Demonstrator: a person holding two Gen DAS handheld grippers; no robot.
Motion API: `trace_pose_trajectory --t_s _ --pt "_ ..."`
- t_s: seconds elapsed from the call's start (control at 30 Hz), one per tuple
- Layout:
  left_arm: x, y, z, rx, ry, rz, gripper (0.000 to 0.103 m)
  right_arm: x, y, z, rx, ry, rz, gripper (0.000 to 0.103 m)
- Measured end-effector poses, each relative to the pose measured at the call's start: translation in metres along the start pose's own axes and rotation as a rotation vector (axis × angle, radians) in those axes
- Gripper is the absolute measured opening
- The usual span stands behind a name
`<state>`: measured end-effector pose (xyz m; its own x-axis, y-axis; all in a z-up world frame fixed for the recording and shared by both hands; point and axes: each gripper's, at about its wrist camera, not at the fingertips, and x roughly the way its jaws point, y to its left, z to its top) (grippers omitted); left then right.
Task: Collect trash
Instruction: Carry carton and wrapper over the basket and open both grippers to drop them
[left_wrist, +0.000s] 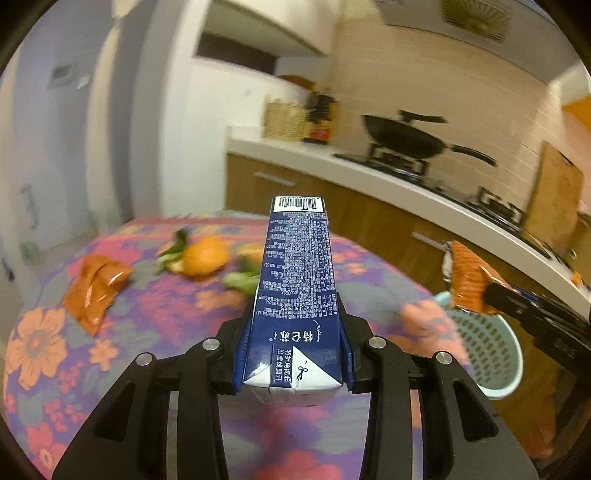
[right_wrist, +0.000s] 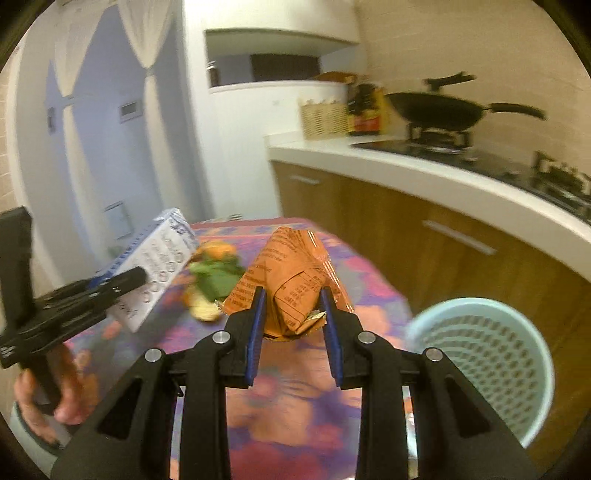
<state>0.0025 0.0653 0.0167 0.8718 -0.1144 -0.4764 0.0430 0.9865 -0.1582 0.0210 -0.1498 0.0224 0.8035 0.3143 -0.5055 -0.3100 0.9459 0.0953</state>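
Left claw (left_wrist: 293, 354) grips a blue milk carton (left_wrist: 297, 291) by its lower end, pads pressed on both sides, carton sticking out toward 12 o'clock over the floral-cloth bench (left_wrist: 48, 354). Still on the cloth: an orange wrapper (left_wrist: 94, 291) at approx. 9 o'clock of the carton, and orange peel w/ green veg scraps (left_wrist: 201, 258) at 10 to 11 o'clock. Right claw (right_wrist: 291, 314) is clamped narrow on a crumpled orange snack bag (right_wrist: 295, 273), lifted clear of the bench. Pale green mesh basket (right_wrist: 484, 365) sits off the bench edge at approx. 4 o'clock of the bag, mouth tilted toward the camera.

Judgement: both loads look bound for the basket. To do it well, take them one at a time, right first since it is nearer; bring the bag over the open mouth before letting go, as a light bag may drift or catch the rim. Carton is long, so point it end-first into the mouth, else it may bridge the rim. Keep the two claws apart on approach.
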Motion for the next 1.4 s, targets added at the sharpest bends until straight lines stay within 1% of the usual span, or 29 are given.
trace_pose_trajectory --t_s 0.13,0.2,0.33,0.43,0.47,0.53,0.63,0.7,0.8,1.0,1.1,1.13,1.17,1.2,1.23,1.27,1.4 --pt "-0.002 -0.052 0.007 0.056 -0.007 -0.082 0.035 -0.023 -0.036 -0.008 0.044 -0.029 -0.076 0.026" --pt "0.0 -0.075 0.009 0.082 -0.005 -0.112 0.035 -0.03 -0.054 -0.012 0.075 -0.039 -0.096 0.026" --pt "0.015 -0.122 0.007 0.117 0.028 -0.171 0.035 -0.04 -0.096 -0.022 0.14 -0.034 -0.167 0.026" --pt "0.033 -0.154 0.0 0.144 0.082 -0.197 0.035 -0.04 -0.124 -0.033 0.19 0.0 -0.225 0.026" --pt "0.04 -0.164 -0.003 0.156 0.11 -0.207 0.035 -0.04 -0.132 -0.035 0.205 0.013 -0.239 0.026" --pt "0.064 -0.185 -0.009 0.178 0.194 -0.235 0.035 -0.035 -0.146 -0.04 0.232 0.043 -0.269 0.026" --pt "0.086 -0.207 -0.018 0.202 0.252 -0.258 0.035 -0.025 -0.165 -0.048 0.261 0.095 -0.327 0.026" --pt "0.097 -0.217 -0.022 0.215 0.275 -0.264 0.035 -0.021 -0.177 -0.057 0.29 0.127 -0.344 0.026" --pt "0.109 -0.227 -0.027 0.224 0.305 -0.264 0.035 -0.013 -0.191 -0.068 0.33 0.166 -0.342 0.026" --pt "0.125 -0.237 -0.028 0.209 0.348 -0.283 0.035 -0.004 -0.202 -0.077 0.358 0.194 -0.345 0.029" --pt "0.138 -0.245 -0.027 0.213 0.376 -0.264 0.035 -0.001 -0.208 -0.078 0.387 0.204 -0.337 0.036" --pt "0.141 -0.248 -0.028 0.215 0.381 -0.267 0.035 -0.001 -0.212 -0.08 0.401 0.206 -0.342 0.042" --pt "0.144 -0.25 -0.028 0.218 0.388 -0.273 0.036 -0.001 -0.215 -0.081 0.408 0.206 -0.345 0.043" --pt "0.147 -0.253 -0.03 0.226 0.394 -0.272 0.038 -0.001 -0.217 -0.082 0.417 0.207 -0.345 0.043" --pt "0.148 -0.255 -0.03 0.232 0.397 -0.268 0.044 -0.002 -0.22 -0.083 0.425 0.207 -0.342 0.043" --pt "0.149 -0.257 -0.031 0.24 0.395 -0.261 0.046 -0.003 -0.222 -0.084 0.431 0.207 -0.34 0.043" --pt "0.148 -0.258 -0.032 0.234 0.39 -0.266 0.046 -0.008 -0.227 -0.085 0.443 0.202 -0.344 0.043"
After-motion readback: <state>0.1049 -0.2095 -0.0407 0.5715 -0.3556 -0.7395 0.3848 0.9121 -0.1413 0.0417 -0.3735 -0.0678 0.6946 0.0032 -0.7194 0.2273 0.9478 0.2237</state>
